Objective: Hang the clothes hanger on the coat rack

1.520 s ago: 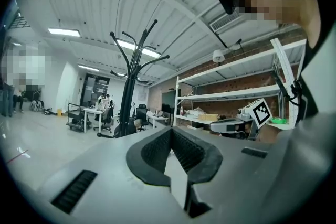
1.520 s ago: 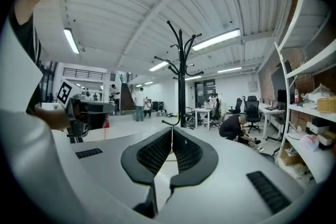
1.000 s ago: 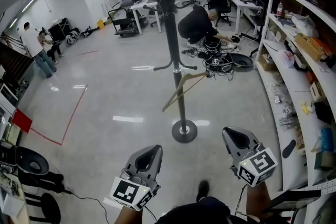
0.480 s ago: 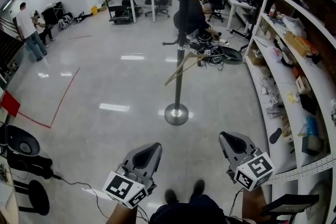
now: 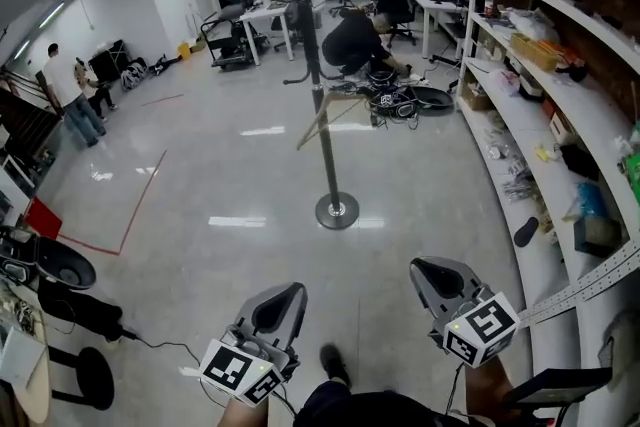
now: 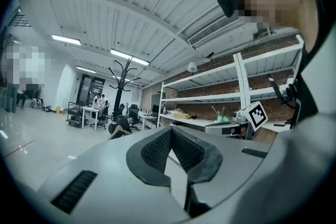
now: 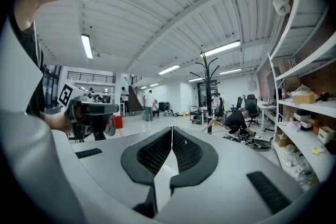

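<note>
The black coat rack (image 5: 318,105) stands on its round base (image 5: 337,211) in the middle of the floor, well ahead of me. A wooden clothes hanger (image 5: 322,120) hangs tilted from one of its lower hooks. My left gripper (image 5: 290,293) and right gripper (image 5: 425,267) are held low and near me, far from the rack, both shut with nothing between the jaws. The rack (image 6: 122,92) and hanger (image 6: 116,132) appear small in the left gripper view beyond the left gripper (image 6: 171,131). In the right gripper view the rack (image 7: 209,97) stands beyond the right gripper (image 7: 171,131).
Long white shelves (image 5: 560,115) with clutter run along the right. A person in black (image 5: 350,40) crouches behind the rack beside cables (image 5: 400,100). People (image 5: 70,90) stand far left. Black stools (image 5: 50,270) sit at left; a red tape line (image 5: 140,200) marks the floor.
The rack and hanger have drawn farther away in the head view as I stepped back. Both grippers stay low and shut; the hanger stays on the rack.
</note>
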